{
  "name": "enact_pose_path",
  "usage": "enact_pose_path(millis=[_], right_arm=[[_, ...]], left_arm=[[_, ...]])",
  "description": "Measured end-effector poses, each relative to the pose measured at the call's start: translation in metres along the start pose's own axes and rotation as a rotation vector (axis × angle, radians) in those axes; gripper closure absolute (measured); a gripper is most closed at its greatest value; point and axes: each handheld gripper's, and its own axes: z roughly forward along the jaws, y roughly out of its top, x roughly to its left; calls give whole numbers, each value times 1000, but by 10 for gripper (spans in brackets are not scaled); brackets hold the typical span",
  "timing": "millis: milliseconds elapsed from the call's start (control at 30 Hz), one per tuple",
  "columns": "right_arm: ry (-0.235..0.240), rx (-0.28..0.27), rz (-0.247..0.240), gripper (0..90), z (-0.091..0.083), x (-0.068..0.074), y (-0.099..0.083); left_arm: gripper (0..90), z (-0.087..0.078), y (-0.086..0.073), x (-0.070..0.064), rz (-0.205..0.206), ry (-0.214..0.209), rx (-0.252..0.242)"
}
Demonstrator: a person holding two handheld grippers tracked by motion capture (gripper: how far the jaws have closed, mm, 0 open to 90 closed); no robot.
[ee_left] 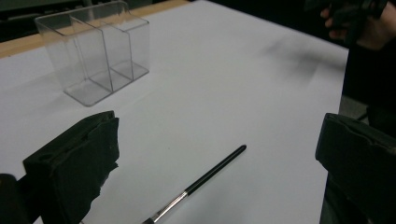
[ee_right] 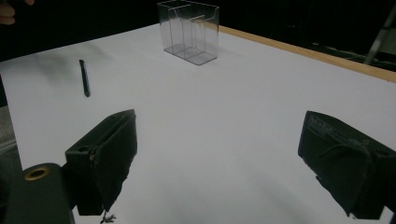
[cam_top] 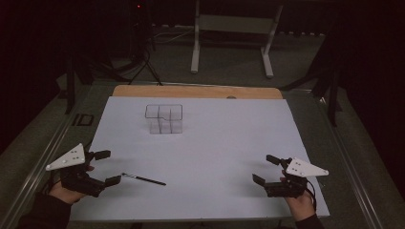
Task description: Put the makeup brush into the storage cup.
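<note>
Approach stage, judging by the layout: nothing gripped yet, both tools waiting at the near edge of the worktop (cam_top: 200, 143).

Sitting at the left, left hand-held gripper (cam_top: 106, 167), jaws spread wide and holding nothing, angled toward the makeup brush (cam_top: 143, 179). Lying flat on the white sheet just to the right of that gripper, brush with its metal ferrule end nearest the jaws and black handle pointing away, as seen between the jaws in the left gripper view (ee_left: 201, 182). Probably calling next for a short slide forward and down, straddling the thin handle crosswise, then closing on it; low profile against the sheet likely demanding jaw tips nearly touching the surface.

Standing well beyond, near the middle toward the far side, clear acrylic organizer (cam_top: 164, 119) with upright divided compartments, open at the top, apparently empty. Likely destination, so a lift and a tilt to upright needed before lowering in.

Hovering at the right, right hand-held gripper (cam_top: 265, 170), jaws also spread and empty, well apart from everything.

Leaving plenty of open sheet between brush and organizer; wooden strip (cam_top: 196, 91) marking the far edge, near edge close under both hands.
</note>
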Motion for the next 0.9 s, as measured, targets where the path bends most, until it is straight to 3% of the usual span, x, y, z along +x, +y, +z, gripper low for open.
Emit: enact_pose_path(millis=[167, 600, 900], right_arm=[[0, 2, -4, 119, 0, 0, 0], [1, 7, -6, 119, 1, 0, 0], [4, 13, -4, 119, 2, 0, 0]], left_arm=[[6, 6, 6, 4, 64, 2, 63], [6, 17, 24, 7, 163, -16, 191], [6, 24, 34, 8, 198, -52, 271]])
